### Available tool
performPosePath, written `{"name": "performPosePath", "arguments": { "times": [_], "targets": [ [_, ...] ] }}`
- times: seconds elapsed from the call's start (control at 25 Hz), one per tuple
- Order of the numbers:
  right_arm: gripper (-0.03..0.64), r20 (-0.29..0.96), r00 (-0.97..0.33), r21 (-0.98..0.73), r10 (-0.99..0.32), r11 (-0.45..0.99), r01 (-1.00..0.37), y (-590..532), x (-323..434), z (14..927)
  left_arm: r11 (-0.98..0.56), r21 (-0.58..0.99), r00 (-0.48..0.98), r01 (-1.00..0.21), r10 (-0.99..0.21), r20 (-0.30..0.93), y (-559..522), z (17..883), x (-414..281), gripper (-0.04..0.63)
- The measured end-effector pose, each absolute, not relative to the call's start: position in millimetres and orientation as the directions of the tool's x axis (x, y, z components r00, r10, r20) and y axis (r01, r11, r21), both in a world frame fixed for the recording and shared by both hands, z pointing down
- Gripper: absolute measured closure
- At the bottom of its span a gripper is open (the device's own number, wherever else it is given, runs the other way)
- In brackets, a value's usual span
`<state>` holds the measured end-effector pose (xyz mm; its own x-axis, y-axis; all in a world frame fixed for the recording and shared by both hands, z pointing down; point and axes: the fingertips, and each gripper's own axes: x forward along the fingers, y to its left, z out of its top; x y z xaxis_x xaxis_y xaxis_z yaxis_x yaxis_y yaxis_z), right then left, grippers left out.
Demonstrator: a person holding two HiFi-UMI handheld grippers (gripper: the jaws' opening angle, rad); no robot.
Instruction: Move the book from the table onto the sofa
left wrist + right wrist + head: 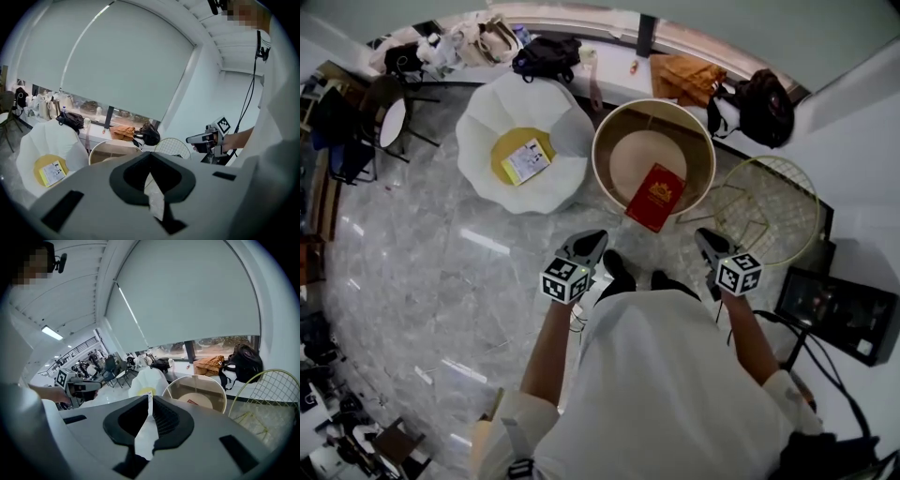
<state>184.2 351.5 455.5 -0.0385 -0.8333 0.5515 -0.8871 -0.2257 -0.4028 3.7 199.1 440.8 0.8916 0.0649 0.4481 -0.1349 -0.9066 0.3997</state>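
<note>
A red book (655, 197) lies on the near rim of a round glass-topped table (609, 136). Left of the table stands a white petal-shaped sofa (487, 112) with a yellow cushion (508, 145) and a small booklet (527, 160) on it. My left gripper (589, 246) hovers over the floor short of the book, shut and empty. My right gripper (709, 244) is level with it to the right, also shut and empty. In the left gripper view the jaws (150, 158) are together, with the sofa (33, 145) and table (101, 146) beyond. The right gripper view shows closed jaws (150, 400) facing the table (220, 397).
A round wire-frame stand (783, 173) sits right of the table. Bags line the window ledge: a black backpack (764, 105), a brown bag (686, 80), a black bag (547, 56). A dark case (839, 309) lies at the right. A chair (389, 122) stands far left.
</note>
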Motion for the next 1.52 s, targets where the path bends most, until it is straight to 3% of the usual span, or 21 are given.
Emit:
{"name": "performPosePath", "arguments": {
  "times": [0.72,1.52],
  "targets": [
    [0.568,0.598,-0.04,-0.492,-0.8,-0.327,-0.807,320,167,510,-0.88,0.475,0.852,-0.03,0.226,0.472,171,496,32,0.594],
    [0.565,0.661,-0.144,-0.604,-0.736,-0.408,-0.684,308,216,669,-0.841,0.536,0.803,-0.073,0.269,0.532,156,628,106,0.592]
  ]
}}
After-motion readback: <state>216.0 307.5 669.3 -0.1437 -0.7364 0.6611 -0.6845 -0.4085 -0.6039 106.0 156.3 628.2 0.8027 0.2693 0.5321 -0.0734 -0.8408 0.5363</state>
